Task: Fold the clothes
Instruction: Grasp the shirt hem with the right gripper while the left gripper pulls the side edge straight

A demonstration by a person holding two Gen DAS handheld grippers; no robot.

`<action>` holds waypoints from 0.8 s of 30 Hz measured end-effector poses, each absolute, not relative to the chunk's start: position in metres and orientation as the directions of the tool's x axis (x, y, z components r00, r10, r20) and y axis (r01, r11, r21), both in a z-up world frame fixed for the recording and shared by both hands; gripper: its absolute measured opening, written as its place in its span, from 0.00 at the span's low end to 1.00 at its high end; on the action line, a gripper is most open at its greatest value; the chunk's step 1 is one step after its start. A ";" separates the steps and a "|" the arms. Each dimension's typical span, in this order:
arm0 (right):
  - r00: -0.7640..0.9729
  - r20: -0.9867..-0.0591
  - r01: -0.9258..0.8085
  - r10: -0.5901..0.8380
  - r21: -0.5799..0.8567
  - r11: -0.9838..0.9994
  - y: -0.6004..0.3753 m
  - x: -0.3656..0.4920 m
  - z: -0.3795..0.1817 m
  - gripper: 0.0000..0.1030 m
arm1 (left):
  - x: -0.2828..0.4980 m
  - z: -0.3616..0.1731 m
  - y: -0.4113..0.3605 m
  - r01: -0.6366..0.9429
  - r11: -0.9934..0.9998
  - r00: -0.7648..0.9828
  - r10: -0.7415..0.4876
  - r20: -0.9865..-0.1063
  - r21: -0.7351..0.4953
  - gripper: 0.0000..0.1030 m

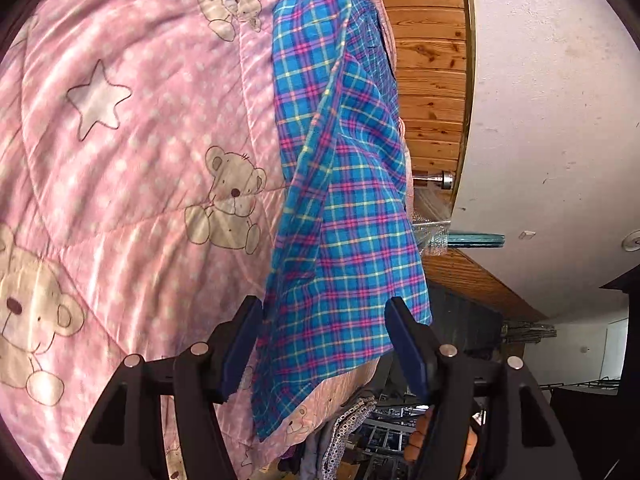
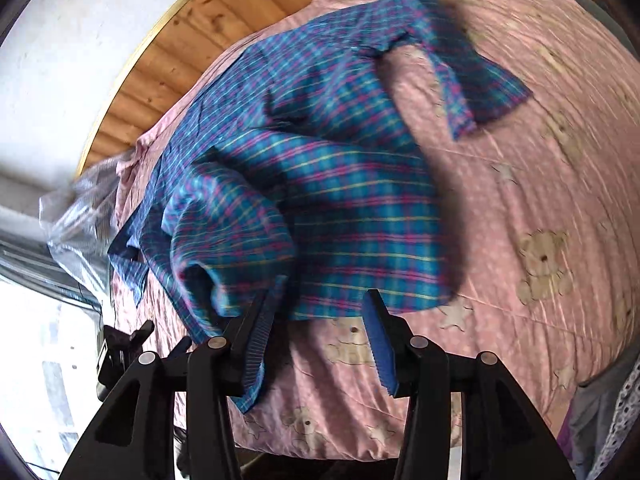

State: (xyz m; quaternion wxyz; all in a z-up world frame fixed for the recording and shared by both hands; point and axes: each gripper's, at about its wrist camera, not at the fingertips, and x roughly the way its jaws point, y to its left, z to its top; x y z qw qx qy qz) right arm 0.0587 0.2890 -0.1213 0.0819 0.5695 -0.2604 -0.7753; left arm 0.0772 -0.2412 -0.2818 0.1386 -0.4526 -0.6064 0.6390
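Left wrist view
Left gripper [image 1: 325, 318]: black two-finger frame with blue pads, jaws spread wide, gripping nothing.
Shirt: blue plaid cotton shirt with pink and yellow check lines [image 1: 340, 184], lying along the edge of the bed, running from the top of the frame down into the gap between the fingers.
Contact: cloth passes between the pads; left pad [image 1: 240, 350] looks to touch the shirt's edge, right pad [image 1: 406, 346] sits at the other edge. No pinch visible.
Quilt: pink quilted bedspread with white dots, beige teddy bears and white stars [image 1: 132, 160], under the shirt, fills the left half.
Background: wooden plank panelling [image 1: 430, 60] beside the bed, white plaster surface [image 1: 552, 100] beyond it.
Lower edge: a pile of mixed fabric [image 1: 344, 432], detail too small to tell.

Right wrist view
Right gripper [image 2: 320, 320]: same black frame, ribbed blue pads, fingers well apart, nothing clamped.
Shirt [image 2: 340, 208]: spread on the pink quilt [image 2: 540, 184], rumpled; one short sleeve [image 2: 464, 72] lies out flat toward the upper right, a loose fold bunches at the near left corner.
Contact: the bunched hem drapes over the left finger [image 2: 252, 340]; right finger [image 2: 380, 344] is clear of the shirt, above bare quilt.
Left gripper [image 2: 122, 346]: small black part seen at the bed's left edge, state unreadable here.
Background: clear plastic sheeting [image 2: 80, 216] off the bed's left side, wooden panelling [image 2: 180, 40] above it.
Image: motion blur on the right side.
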 end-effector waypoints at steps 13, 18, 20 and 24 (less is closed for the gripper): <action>-0.301 -0.832 0.047 -0.466 0.475 -0.879 0.321 0.036 -0.156 0.01 | 0.067 -0.255 -0.181 0.300 -0.385 -0.510 0.708 -0.488 -0.873 0.01; -0.429 -0.672 0.107 -0.604 0.626 -0.772 0.405 0.043 -0.058 0.01 | 0.114 -0.170 -0.275 0.277 -0.376 -0.684 0.568 -0.457 -0.884 0.02; -0.437 -0.681 0.084 -0.587 0.619 -0.781 0.434 0.035 -0.056 0.02 | 0.142 -0.155 -0.320 0.338 -0.394 -0.706 0.495 -0.506 -0.855 0.02; -0.348 -0.770 -0.057 -0.535 0.587 -0.807 0.445 0.011 -0.128 0.20 | 0.171 -0.175 -0.369 0.487 -0.417 -0.649 0.415 -0.638 -0.767 0.06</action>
